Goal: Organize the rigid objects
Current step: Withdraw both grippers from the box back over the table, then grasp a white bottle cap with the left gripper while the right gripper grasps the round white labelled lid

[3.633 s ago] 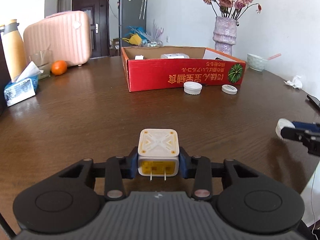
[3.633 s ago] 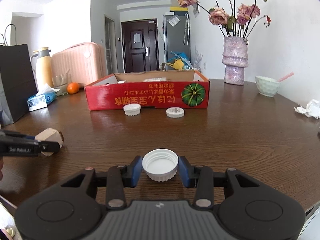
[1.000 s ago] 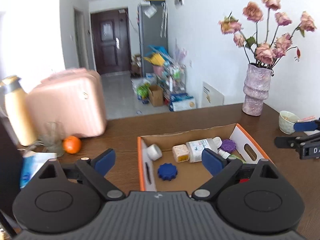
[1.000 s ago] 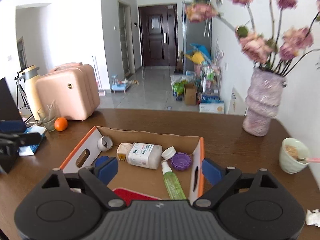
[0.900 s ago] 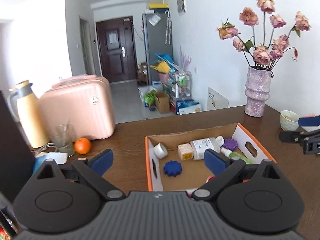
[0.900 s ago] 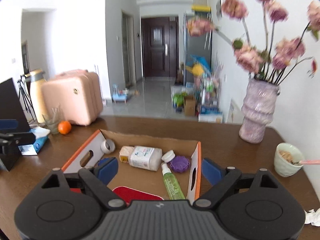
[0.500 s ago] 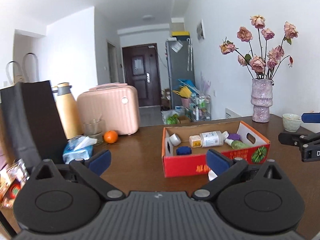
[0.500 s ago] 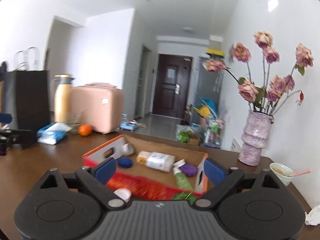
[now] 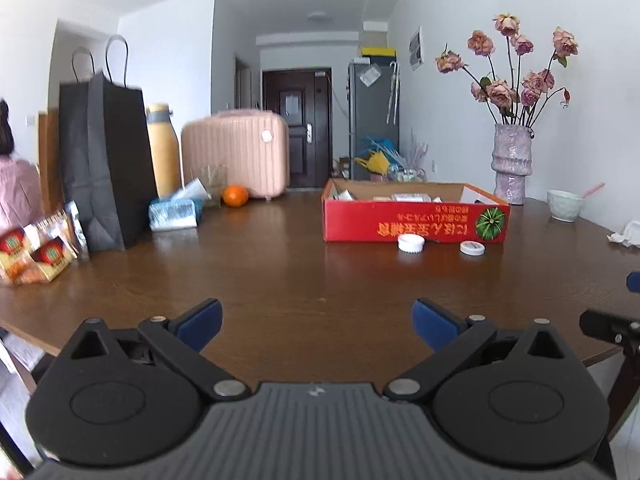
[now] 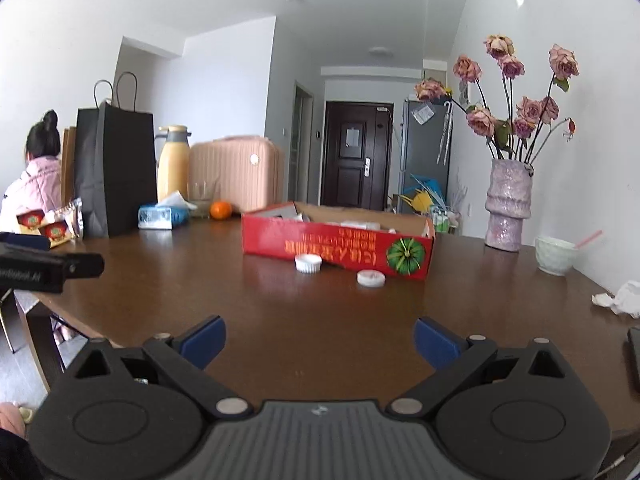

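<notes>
Both grippers empty, two caps left outside the box

Nearest, the left gripper and right gripper hold their jaws wide apart over the bare surface, the right's having just been opening, nothing between them. Farther off, the ribbed white cap and the flat white cap lie just before the red box, which already holds several items; those two probably remain.

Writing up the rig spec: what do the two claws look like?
Both match: the left claw and right claw have a ribbed dark grey body, two black round-lobed linkage arms with silver pivot pins, and blue pads on the fingertips. The left claw's side, seen from the right wrist, carries white lettering, partly readable.
</notes>
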Demonstrator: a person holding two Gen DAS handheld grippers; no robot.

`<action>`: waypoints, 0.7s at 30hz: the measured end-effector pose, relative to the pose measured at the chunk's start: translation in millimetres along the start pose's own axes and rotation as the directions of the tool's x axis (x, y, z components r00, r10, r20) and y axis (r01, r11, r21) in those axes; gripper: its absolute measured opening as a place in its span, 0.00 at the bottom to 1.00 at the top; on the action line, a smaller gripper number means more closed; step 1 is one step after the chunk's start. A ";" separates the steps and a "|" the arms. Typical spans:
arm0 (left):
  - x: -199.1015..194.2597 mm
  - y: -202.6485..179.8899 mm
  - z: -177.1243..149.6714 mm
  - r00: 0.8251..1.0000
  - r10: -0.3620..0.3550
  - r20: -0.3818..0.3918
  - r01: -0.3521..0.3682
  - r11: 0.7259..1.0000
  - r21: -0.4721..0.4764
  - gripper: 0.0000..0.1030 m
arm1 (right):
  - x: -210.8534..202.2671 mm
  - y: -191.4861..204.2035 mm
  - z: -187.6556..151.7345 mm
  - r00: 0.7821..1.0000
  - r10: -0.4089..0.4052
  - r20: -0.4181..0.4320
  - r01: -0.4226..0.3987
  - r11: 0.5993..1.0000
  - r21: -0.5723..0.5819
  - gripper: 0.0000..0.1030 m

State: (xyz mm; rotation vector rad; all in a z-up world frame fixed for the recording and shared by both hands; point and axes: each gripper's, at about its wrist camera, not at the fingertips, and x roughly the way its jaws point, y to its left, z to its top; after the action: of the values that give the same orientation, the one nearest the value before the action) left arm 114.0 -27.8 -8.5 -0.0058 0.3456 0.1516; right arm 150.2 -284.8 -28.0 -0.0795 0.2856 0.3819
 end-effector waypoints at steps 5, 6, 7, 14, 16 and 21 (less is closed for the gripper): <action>13.8 -5.4 -10.1 1.000 -0.012 -0.024 0.013 1.000 0.019 1.00 | 5.7 -0.9 -2.2 1.000 -0.009 -0.007 0.009 1.000 0.004 0.98; 16.6 -6.8 -11.5 0.999 -0.015 -0.028 0.015 1.000 0.024 1.00 | 9.5 -2.2 -1.8 1.000 -0.012 -0.008 0.012 1.000 0.008 0.98; 19.6 -8.1 -12.1 0.999 -0.020 -0.032 0.021 0.999 0.027 1.00 | 13.3 -3.6 -2.1 1.000 -0.019 -0.013 0.019 1.000 0.017 0.98; 47.5 -20.8 -9.5 0.997 -0.065 -0.047 0.068 0.996 0.066 1.00 | 43.1 -17.6 -5.9 0.996 -0.068 -0.057 0.071 0.996 0.050 0.93; 59.1 -25.3 -2.3 0.995 -0.084 -0.045 0.087 0.994 0.069 1.00 | 51.5 -22.0 -2.3 0.996 -0.058 -0.066 0.061 0.997 0.055 0.92; 98.7 -31.8 21.8 0.992 -0.108 -0.067 0.111 0.993 0.038 1.00 | 73.2 -30.9 16.9 0.998 -0.040 -0.057 0.042 0.999 0.034 0.91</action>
State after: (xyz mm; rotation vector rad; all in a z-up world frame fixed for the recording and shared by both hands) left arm 217.8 -44.0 -22.0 0.0119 0.4119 0.0354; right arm 231.4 -285.1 -32.4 -0.0614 0.3460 0.3338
